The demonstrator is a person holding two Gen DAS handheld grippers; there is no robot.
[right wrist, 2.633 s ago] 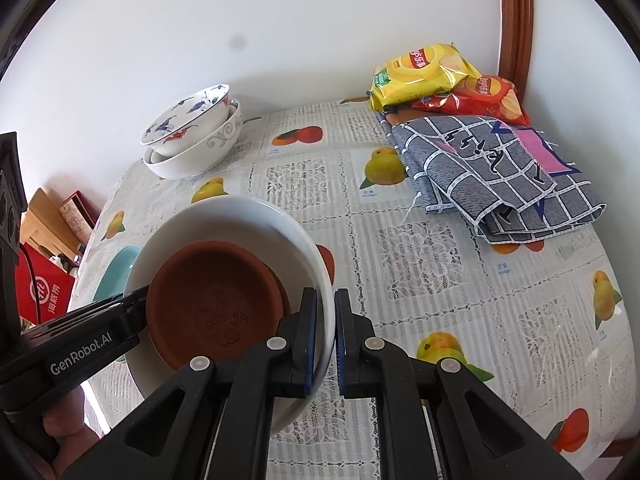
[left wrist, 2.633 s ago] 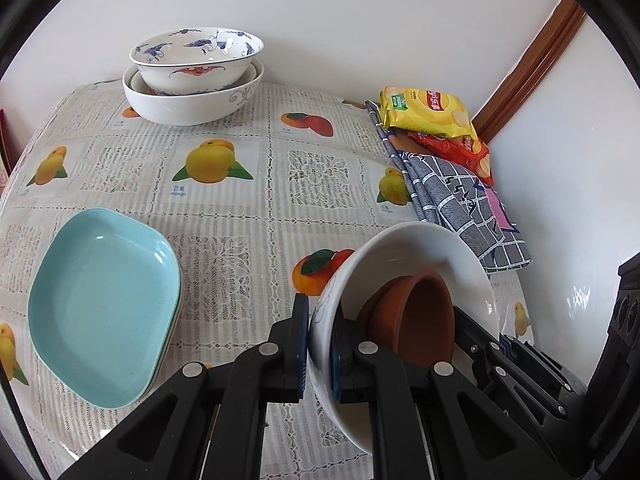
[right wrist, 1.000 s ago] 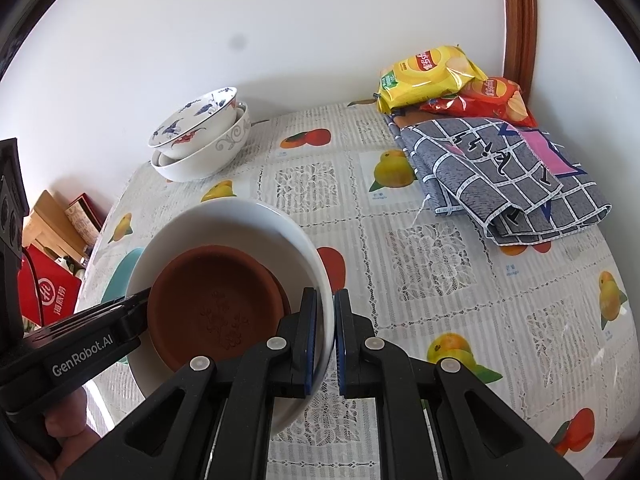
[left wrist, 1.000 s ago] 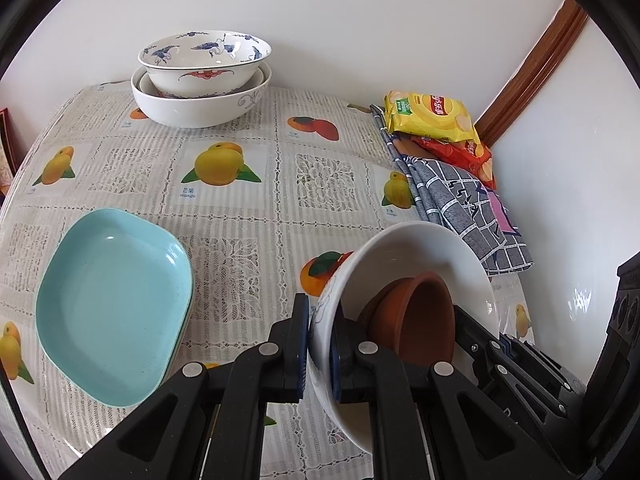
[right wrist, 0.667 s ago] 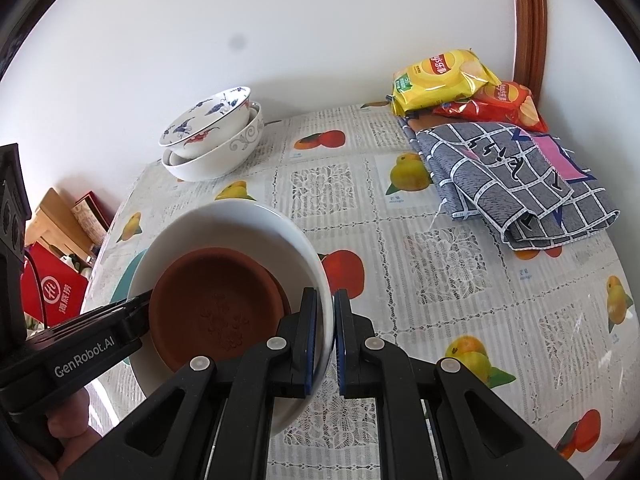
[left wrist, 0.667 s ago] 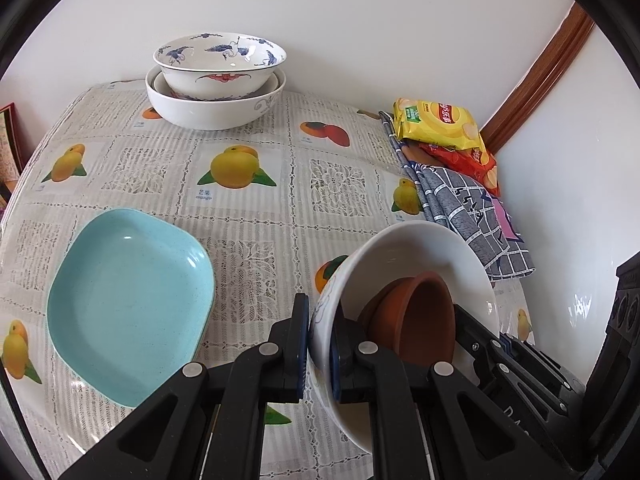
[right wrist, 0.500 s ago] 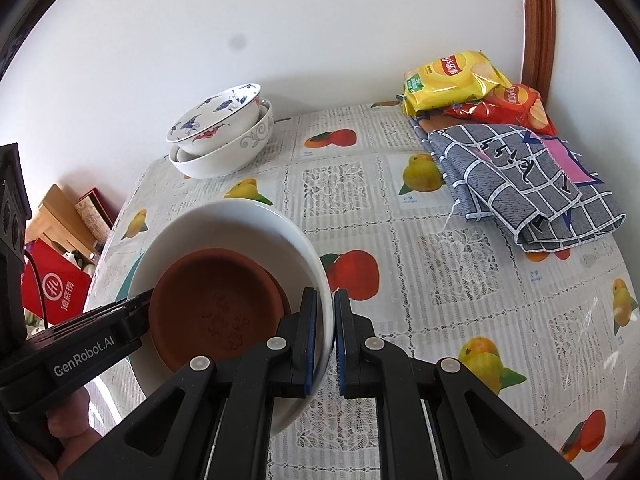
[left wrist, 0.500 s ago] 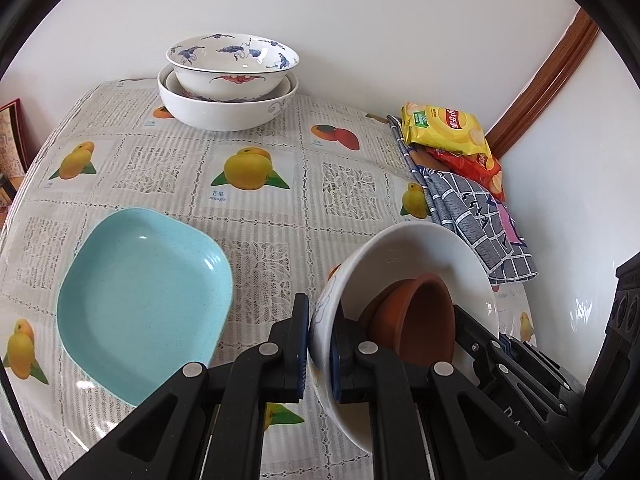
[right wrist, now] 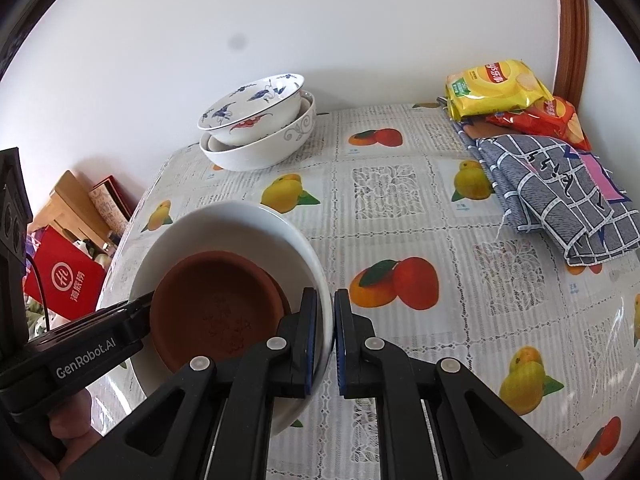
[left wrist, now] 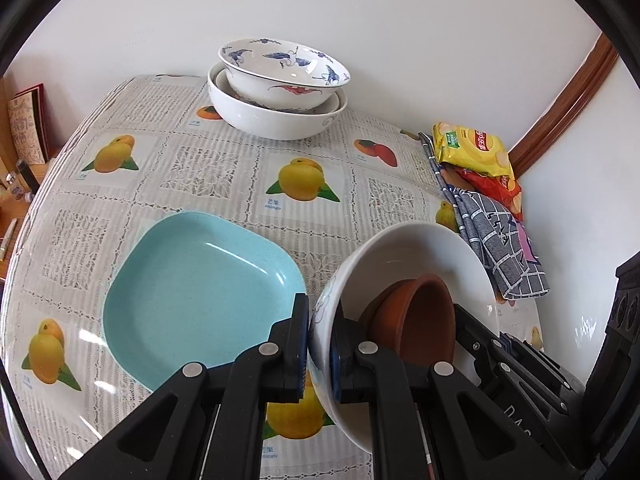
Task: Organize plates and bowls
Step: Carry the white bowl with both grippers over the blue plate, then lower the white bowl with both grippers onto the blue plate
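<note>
Both grippers hold one large white bowl [left wrist: 420, 248] above the table, with a brown clay bowl [left wrist: 420, 316] inside it. My left gripper [left wrist: 320, 344] is shut on its left rim. My right gripper [right wrist: 323, 340] is shut on its right rim, where the white bowl [right wrist: 224, 224] and the clay bowl [right wrist: 212, 308] show too. A light blue square plate [left wrist: 192, 296] lies on the table under the left side. A blue-patterned bowl [left wrist: 280, 68] sits nested in a white bowl [left wrist: 272, 120] at the far edge; this stack also shows in the right wrist view [right wrist: 256, 128].
The table has a fruit-print cloth [left wrist: 200, 176]. A grey checked cloth [right wrist: 560, 192] and yellow and red snack bags [right wrist: 496, 88] lie at the far right by the wall. A red box [right wrist: 64, 276] and clutter stand off the table's left side.
Both grippers have carried the white bowl with the clay bowl to the left and toward the far stack. The blue plate and stacked bowls now sit nearer the centre of the left view.
</note>
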